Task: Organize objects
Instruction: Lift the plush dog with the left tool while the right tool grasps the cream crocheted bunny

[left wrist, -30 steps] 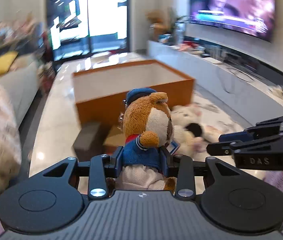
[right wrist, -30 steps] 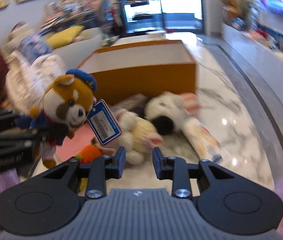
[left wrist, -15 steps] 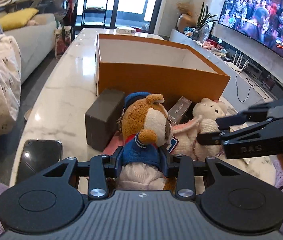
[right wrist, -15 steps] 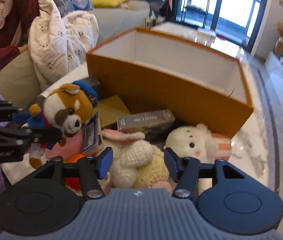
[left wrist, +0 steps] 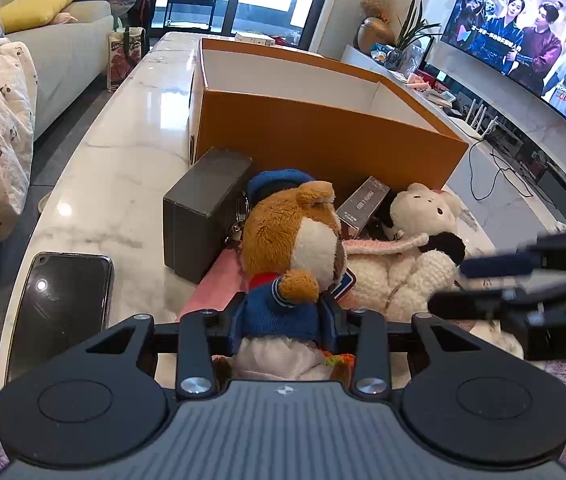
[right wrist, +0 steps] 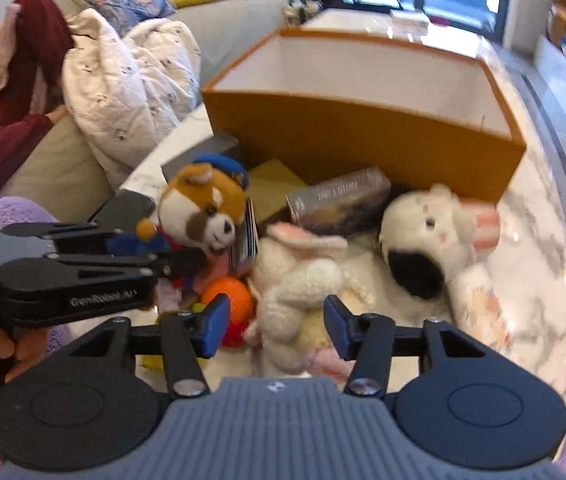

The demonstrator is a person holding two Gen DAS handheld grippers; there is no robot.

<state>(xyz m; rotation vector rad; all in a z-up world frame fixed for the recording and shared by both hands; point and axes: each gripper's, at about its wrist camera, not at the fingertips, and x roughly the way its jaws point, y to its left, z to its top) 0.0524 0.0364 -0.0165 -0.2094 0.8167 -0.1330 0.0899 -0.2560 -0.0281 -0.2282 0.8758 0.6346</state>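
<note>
The red panda plush (left wrist: 291, 248) is held clamped at its blue-jacketed waist by the left gripper (left wrist: 283, 316) above the table clutter, while the right gripper (right wrist: 277, 326), jaws closing but not yet pressing, straddles the white knitted bunny (right wrist: 303, 280), so a firm grasp and a lift toward the orange box (right wrist: 363, 136) are judged to be called for next.

Table (left wrist: 131, 148): glossy veined marble. Box (left wrist: 323, 136): matt orange card, white inside. Bear (left wrist: 291, 240), rabbit (right wrist: 303, 280): fuzzy plush. Phone (left wrist: 59, 304): glossy glass. Grey box (left wrist: 203, 216): matt card.

Blocked ahead by piled plush toys (right wrist: 303, 280) against the tall orange cardboard box (left wrist: 323, 140); bare white marble tabletop (left wrist: 123, 168) leftward.
</note>
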